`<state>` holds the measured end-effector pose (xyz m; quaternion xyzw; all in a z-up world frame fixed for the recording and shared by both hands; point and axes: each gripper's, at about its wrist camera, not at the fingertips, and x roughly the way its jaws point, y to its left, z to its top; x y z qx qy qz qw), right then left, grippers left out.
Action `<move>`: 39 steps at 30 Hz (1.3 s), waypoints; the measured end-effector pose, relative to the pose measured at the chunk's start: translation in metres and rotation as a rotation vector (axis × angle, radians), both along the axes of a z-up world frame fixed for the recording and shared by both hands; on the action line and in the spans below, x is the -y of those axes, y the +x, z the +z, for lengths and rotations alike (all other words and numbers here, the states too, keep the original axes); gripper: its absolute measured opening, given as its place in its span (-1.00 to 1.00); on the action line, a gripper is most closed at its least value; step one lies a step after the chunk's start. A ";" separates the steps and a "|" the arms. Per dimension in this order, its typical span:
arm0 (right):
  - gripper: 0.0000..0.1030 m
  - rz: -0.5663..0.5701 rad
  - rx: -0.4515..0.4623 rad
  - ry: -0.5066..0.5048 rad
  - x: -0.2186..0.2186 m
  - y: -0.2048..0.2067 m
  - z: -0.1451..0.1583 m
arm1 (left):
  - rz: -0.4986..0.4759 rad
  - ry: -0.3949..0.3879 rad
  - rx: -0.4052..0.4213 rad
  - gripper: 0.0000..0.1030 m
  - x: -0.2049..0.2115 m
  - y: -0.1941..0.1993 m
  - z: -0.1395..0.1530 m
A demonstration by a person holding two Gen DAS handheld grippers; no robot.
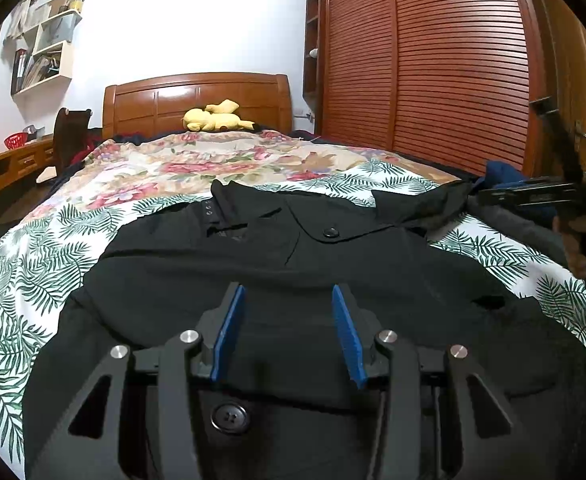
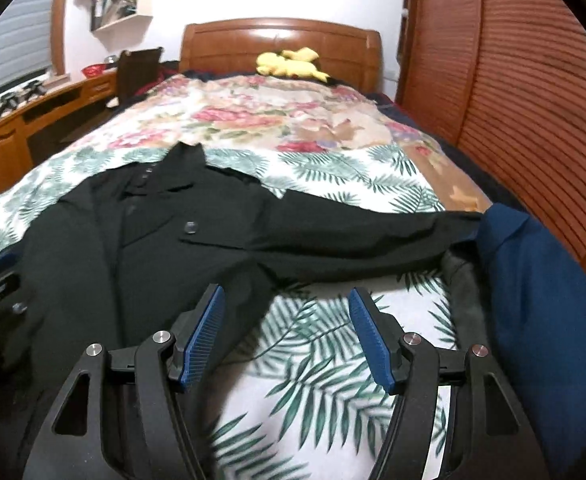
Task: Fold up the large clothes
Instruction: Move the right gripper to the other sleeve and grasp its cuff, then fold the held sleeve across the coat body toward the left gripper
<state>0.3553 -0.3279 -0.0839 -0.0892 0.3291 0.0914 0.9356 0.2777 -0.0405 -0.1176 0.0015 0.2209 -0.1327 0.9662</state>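
Note:
A black buttoned coat (image 1: 293,248) lies spread front-up on the bed, collar towards the headboard. Its right sleeve (image 2: 353,236) stretches out to the bed's right side. My left gripper (image 1: 289,292) hovers low over the coat's lower front, jaws apart, with only flat cloth seen between the blue pads (image 1: 231,332). My right gripper (image 2: 287,290) is open above the leaf-print sheet (image 2: 313,360), just below the sleeve, and nothing is between its fingers. In the left wrist view the right gripper (image 1: 533,196) shows at the far right, held by a hand (image 1: 585,240).
A dark blue garment (image 2: 533,280) and a grey one (image 2: 465,280) lie at the bed's right edge. A yellow plush toy (image 1: 213,118) sits by the wooden headboard (image 1: 197,96). Louvred wardrobe doors (image 1: 433,60) stand on the right, a wooden desk (image 2: 33,120) on the left.

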 end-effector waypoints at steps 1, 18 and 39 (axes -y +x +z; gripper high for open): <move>0.28 -0.010 -0.010 -0.004 0.003 0.009 -0.004 | 0.000 0.001 0.002 -0.15 0.000 0.000 0.000; 0.28 -0.203 -0.152 0.128 0.072 0.105 -0.051 | -0.002 0.010 0.005 -0.14 0.003 -0.001 0.000; -1.00 0.252 0.035 0.051 -0.060 0.036 0.043 | -0.005 0.020 0.000 -0.14 0.005 -0.002 0.002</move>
